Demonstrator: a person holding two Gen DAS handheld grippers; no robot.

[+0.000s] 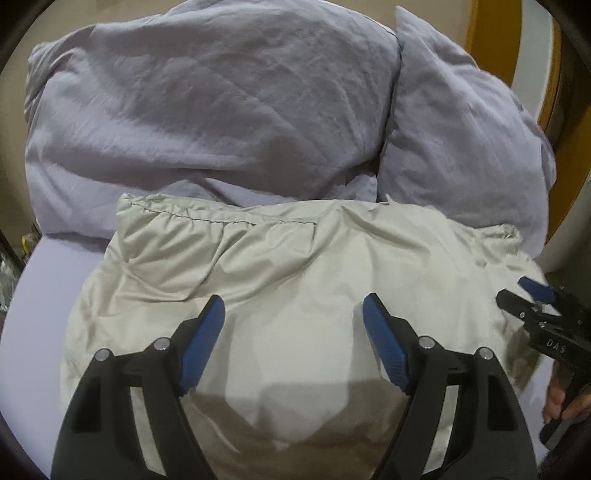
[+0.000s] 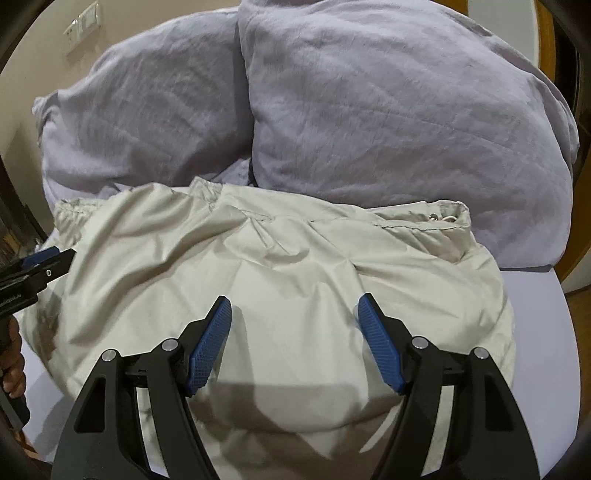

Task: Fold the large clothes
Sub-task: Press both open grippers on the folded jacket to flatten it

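Observation:
A pale beige padded jacket (image 1: 288, 288) lies folded in a bundle on the lilac bed sheet (image 1: 48, 273), its gathered hem along the far edge. My left gripper (image 1: 293, 314) hovers over the bundle's near half, jaws open, nothing between the blue pads. In the right wrist view the same jacket (image 2: 295, 280) fills the middle, with a drawstring eyelet at its far right corner. My right gripper (image 2: 294, 314) is likewise open above the fabric, holding nothing. Each gripper shows at the edge of the other's view: the right gripper (image 1: 535, 295), the left gripper (image 2: 48, 258).
Two lilac pillows (image 1: 207, 110) (image 1: 461, 147) lie just behind the jacket, touching its far edge. A wooden headboard or frame (image 1: 484, 33) rises at the back right. A person's hand (image 1: 557, 406) grips the right tool's handle. A wall switch plate (image 2: 83, 24) is at upper left.

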